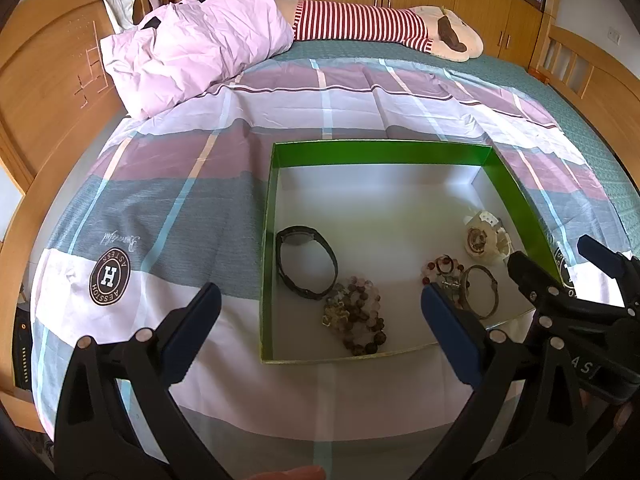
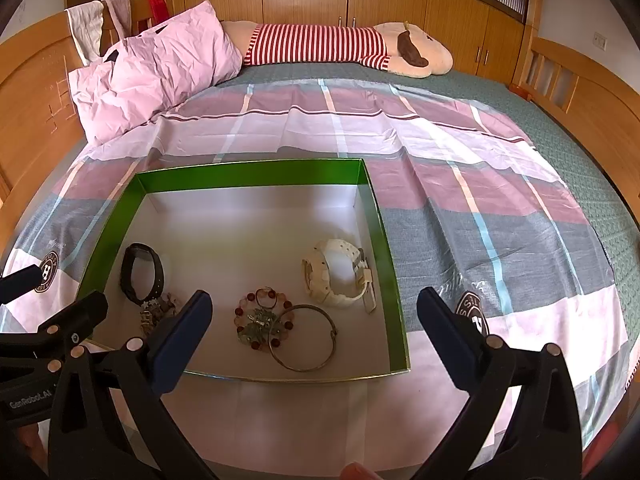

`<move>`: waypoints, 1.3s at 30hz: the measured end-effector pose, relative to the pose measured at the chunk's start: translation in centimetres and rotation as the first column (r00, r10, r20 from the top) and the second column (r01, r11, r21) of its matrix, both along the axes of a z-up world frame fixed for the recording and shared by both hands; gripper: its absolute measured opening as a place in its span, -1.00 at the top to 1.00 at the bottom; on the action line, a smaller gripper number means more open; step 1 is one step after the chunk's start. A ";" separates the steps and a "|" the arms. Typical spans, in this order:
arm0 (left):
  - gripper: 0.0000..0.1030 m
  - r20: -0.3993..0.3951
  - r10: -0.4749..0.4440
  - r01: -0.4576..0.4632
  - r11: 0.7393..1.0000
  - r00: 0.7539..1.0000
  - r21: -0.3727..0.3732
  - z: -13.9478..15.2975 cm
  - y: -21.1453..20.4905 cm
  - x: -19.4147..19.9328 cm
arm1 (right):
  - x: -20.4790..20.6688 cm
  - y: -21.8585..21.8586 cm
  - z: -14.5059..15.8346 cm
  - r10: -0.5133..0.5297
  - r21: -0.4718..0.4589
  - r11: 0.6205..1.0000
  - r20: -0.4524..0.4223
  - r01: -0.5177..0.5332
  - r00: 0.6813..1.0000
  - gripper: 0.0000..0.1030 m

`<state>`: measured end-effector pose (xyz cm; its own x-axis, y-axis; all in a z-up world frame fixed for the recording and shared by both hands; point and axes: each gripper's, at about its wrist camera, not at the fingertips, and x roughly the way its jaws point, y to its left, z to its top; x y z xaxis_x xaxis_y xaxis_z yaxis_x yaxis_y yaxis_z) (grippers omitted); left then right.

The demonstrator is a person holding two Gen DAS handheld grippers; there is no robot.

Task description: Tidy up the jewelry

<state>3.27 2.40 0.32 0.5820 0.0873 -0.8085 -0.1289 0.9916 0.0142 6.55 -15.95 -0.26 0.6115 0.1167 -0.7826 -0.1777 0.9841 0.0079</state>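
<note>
You see glossy green card box, matt white inside. Thin metal bangle, dull. White plastic watch, matt. Your bedsheet: smooth checked cloth. Headboard: varnished wood.

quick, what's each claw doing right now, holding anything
Left claw: open, holding nothing.
Right claw: open, holding nothing.
</note>
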 end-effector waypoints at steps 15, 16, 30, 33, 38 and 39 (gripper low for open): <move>-0.96 -0.001 0.000 0.000 1.000 1.000 -0.002 -0.1 0.0 0.0 | 0.0 0.0 -0.1 -0.001 -0.006 1.000 0.001 0.001 1.000 -0.97; -0.96 -0.001 0.000 0.000 1.000 1.000 -0.001 -0.1 0.0 0.0 | 0.0 0.0 -0.1 0.000 -0.006 1.000 0.000 0.000 1.000 -0.97; -0.96 -0.002 0.000 0.000 1.000 1.000 -0.002 -0.1 0.0 0.0 | 0.1 0.0 -0.1 0.001 -0.006 1.000 0.001 -0.001 1.000 -0.97; -0.96 -0.003 0.000 0.000 1.000 1.000 -0.002 -0.2 0.0 -0.1 | 0.1 0.0 -0.1 0.001 -0.007 1.000 0.001 -0.001 1.000 -0.97; -0.96 -0.006 0.000 0.000 1.000 1.000 -0.002 -0.4 -0.1 0.0 | 0.1 0.0 -0.1 0.001 -0.008 1.000 0.001 -0.001 1.000 -0.97; -0.96 -0.006 -0.001 0.001 1.000 1.000 -0.003 -0.4 -0.1 -0.1 | 0.1 0.0 -0.1 0.000 -0.008 1.000 0.001 0.000 1.000 -0.97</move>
